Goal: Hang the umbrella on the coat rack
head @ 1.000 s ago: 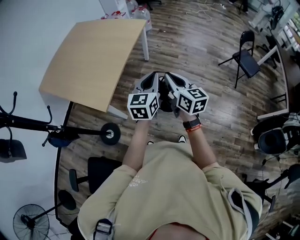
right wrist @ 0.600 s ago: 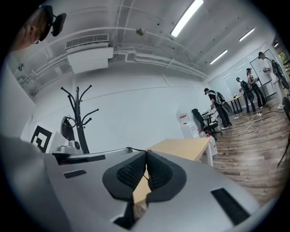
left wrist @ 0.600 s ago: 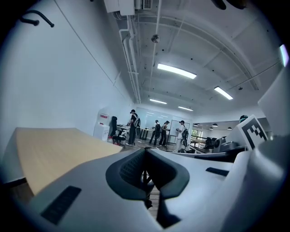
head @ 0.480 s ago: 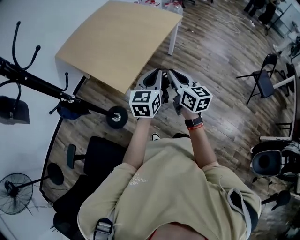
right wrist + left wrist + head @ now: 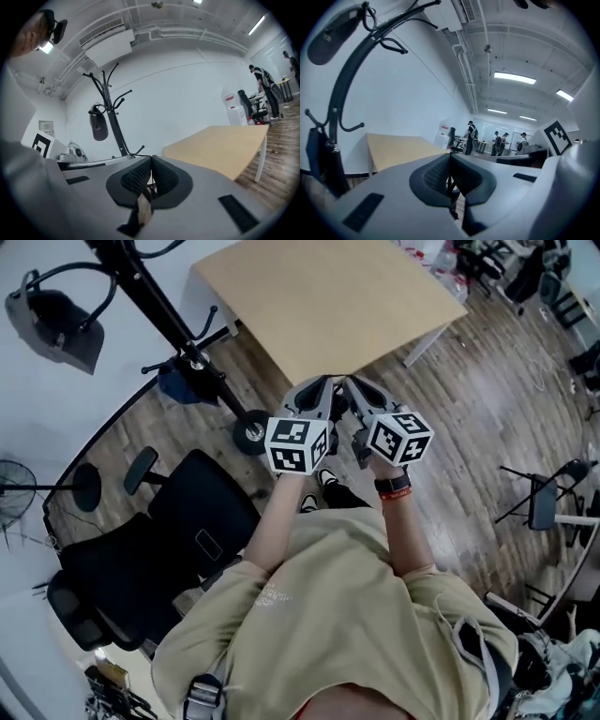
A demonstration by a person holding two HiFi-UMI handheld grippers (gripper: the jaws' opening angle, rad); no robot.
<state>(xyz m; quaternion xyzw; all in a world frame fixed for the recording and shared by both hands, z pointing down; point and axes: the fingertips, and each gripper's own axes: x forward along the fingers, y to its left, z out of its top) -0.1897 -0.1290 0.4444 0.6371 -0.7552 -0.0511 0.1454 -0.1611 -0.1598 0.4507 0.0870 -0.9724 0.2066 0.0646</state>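
A person in a beige shirt (image 5: 328,615) is standing on a dark plank floor (image 5: 469,427) just beside a black coat rack (image 5: 148,304), holding both hand-held tools out in front of the chest. A light wooden table (image 5: 337,306) is standing just beside the coat rack, on the side facing the room, its near edge reaching to where the tools are pointing. A black office chair (image 5: 159,559) is sitting near the rack's base, between it and the person's left side. The left gripper (image 5: 317,390) is pointing toward the table edge, near the rack's wheeled foot (image 5: 251,432); its own view is showing the two ribbed pads pressed together with nothing between them. The right gripper (image 5: 358,390) is riding right alongside it, farther from the rack, its jaws likewise closed on nothing. A dark, oblong bundle that looks like the folded umbrella (image 5: 56,320) is hanging from a curved hook near the top of the rack, on the wall side, well apart from both tools. A small blue thing (image 5: 178,385) is sitting low on the rack's pole. A standing fan (image 5: 19,488) is showing by the wall, beyond the rack.
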